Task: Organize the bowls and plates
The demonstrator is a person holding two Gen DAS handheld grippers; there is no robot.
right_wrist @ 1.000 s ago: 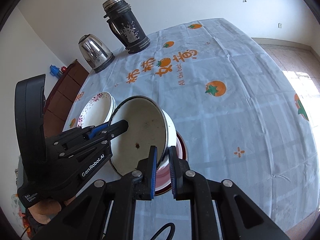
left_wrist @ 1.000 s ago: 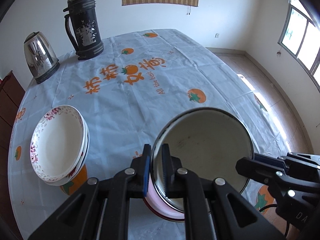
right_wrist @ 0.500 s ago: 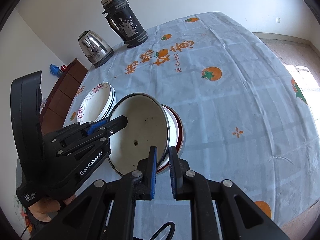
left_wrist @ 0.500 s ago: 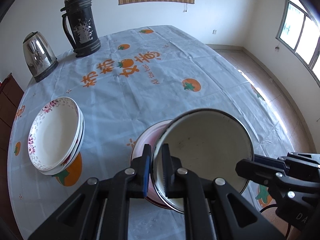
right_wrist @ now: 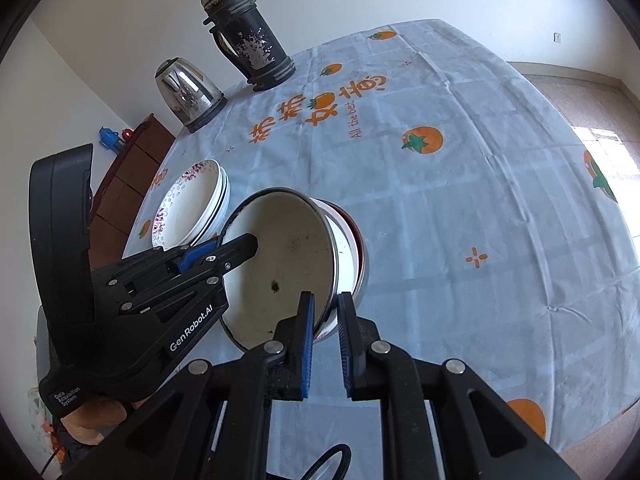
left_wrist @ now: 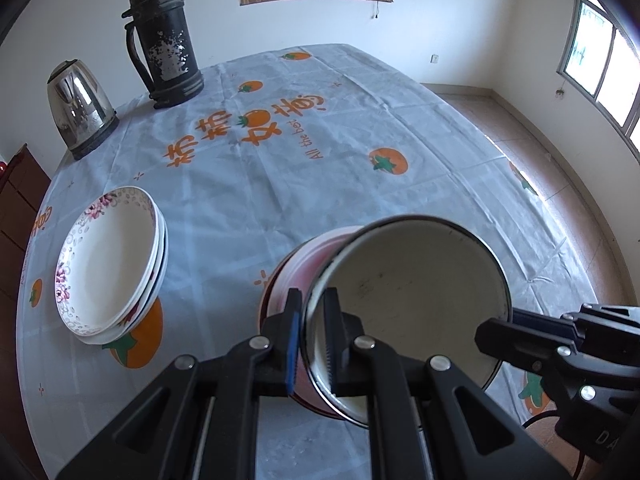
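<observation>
Left wrist: left gripper (left_wrist: 312, 334) clamps enamel bowl (left_wrist: 416, 300) rim at 9 o'clock; right gripper (right_wrist: 325, 322) clamps its 3 o'clock rim.

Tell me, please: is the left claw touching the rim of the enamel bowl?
Touching. In the left wrist view, the left claw has one finger outside and one inside the enamel bowl, closed on its rim with no gap visible.

Probably a home dining room: clothed table (left_wrist: 320, 184), kettle (left_wrist: 78, 110), thermos (left_wrist: 166, 40), tiled floor (left_wrist: 532, 140).
</observation>
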